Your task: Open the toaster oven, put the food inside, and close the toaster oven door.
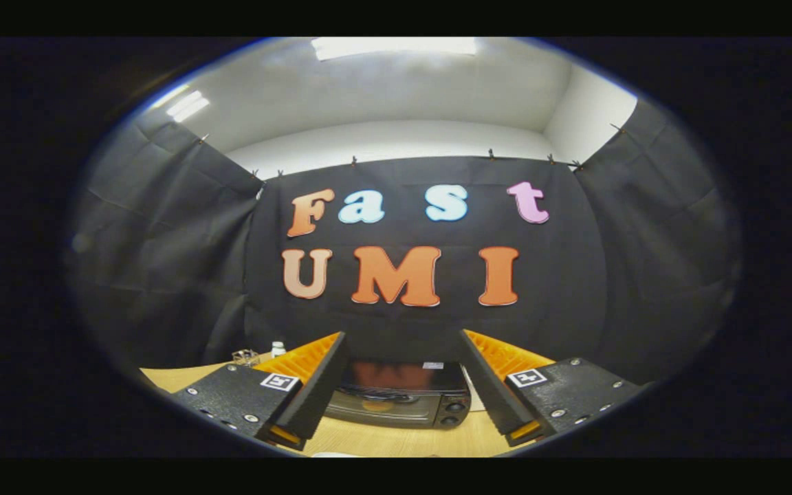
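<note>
Wooden surface (396, 440) carries the oven (399, 402), door shut, beyond the fingers (403, 375). Fingers spread wide, holding nothing. Next, I judge: descend squarely toward the door's top edge.

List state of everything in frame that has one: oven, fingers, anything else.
Toaster oven: door shut, upright on the wooden table, beyond the fingers.
Gripper: fingers open wide, holding nothing, clear of the oven.
Small white bottle: upright, far side of the table, behind the left finger.
</note>
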{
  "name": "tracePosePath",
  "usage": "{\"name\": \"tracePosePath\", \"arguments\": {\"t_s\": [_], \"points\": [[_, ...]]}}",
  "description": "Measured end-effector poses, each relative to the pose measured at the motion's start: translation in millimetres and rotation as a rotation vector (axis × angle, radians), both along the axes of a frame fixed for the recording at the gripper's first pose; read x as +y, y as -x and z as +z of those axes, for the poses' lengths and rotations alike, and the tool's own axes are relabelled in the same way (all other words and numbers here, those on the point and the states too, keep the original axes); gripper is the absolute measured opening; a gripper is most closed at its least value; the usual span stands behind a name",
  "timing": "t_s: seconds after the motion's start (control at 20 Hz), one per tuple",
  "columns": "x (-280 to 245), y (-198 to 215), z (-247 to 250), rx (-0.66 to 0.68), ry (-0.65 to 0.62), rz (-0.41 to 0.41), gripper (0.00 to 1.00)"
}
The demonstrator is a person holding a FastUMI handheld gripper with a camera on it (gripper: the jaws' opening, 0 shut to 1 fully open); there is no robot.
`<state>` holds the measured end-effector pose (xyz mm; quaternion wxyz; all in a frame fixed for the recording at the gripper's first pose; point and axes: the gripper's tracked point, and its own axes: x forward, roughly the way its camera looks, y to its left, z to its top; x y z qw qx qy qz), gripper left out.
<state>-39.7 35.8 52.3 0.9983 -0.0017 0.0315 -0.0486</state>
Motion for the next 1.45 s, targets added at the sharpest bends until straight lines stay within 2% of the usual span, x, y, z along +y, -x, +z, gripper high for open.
{"name": "tracePosePath", "arguments": {"t_s": [0.3, 0.75, 1.45], "points": [[21.4, 12.9, 16.3, -0.006, -0.086, 0.094, 0.95], [2.3, 10.6, 32.3, -0.031, -0.074, 0.044, 0.96], [3.2, 4.9, 30.1, -0.023, -0.073, 0.05, 0.96]]}}
